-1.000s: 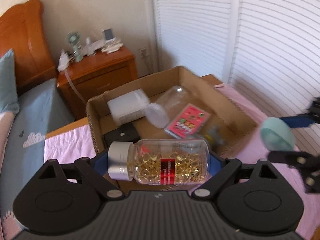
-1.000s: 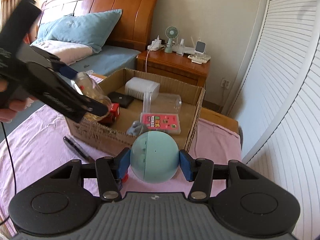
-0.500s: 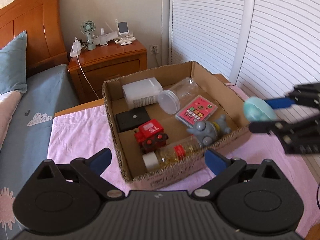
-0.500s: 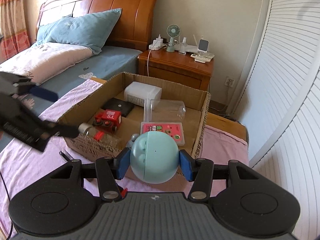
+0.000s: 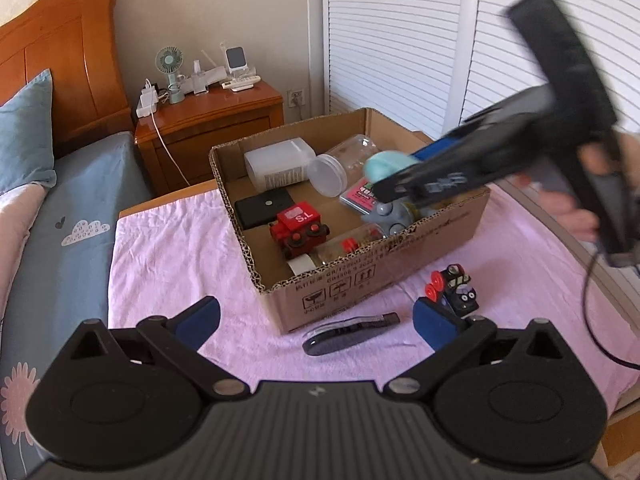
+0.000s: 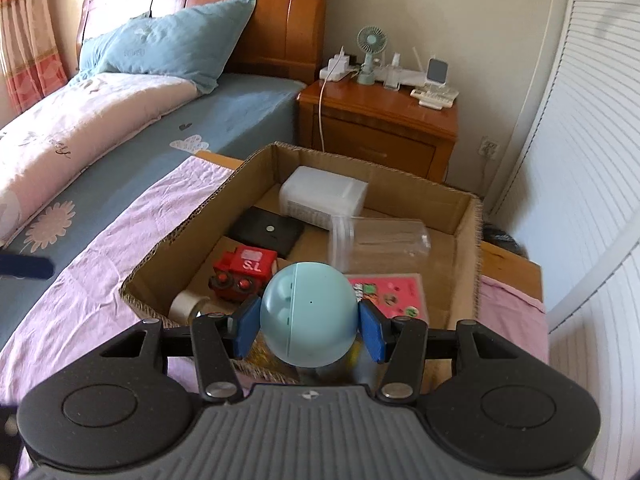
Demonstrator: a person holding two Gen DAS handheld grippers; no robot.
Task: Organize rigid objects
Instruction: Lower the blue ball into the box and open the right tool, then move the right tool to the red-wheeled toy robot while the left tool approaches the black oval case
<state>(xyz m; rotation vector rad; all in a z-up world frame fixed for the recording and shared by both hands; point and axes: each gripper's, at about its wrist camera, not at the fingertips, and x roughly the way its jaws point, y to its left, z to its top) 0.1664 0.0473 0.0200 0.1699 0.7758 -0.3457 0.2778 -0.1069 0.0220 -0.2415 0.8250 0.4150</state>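
Note:
A cardboard box [image 5: 360, 280] sits on the pink cloth and holds a white container [image 5: 280, 164], a clear jar [image 5: 340, 164], a black case [image 5: 264, 208], a red toy [image 5: 298, 228], a pink card [image 6: 394, 296], a grey toy [image 5: 390, 214] and a pill bottle [image 5: 340, 250]. My right gripper [image 6: 310, 322] is shut on a light blue ball [image 6: 308, 314] and holds it above the box's near side; it also shows in the left wrist view [image 5: 382, 166]. My left gripper [image 5: 316, 320] is open and empty, in front of the box.
A dark pen-like object [image 5: 348, 334] and a small black toy car [image 5: 454, 294] lie on the pink cloth [image 5: 168, 256] in front of the box. A wooden nightstand [image 5: 208, 124] with a fan stands behind. The bed [image 6: 120, 128] lies left; louvred doors [image 5: 400, 40] right.
My left gripper let go of the pill bottle into the box and drew back, open. My right gripper carried the blue ball forward over the box.

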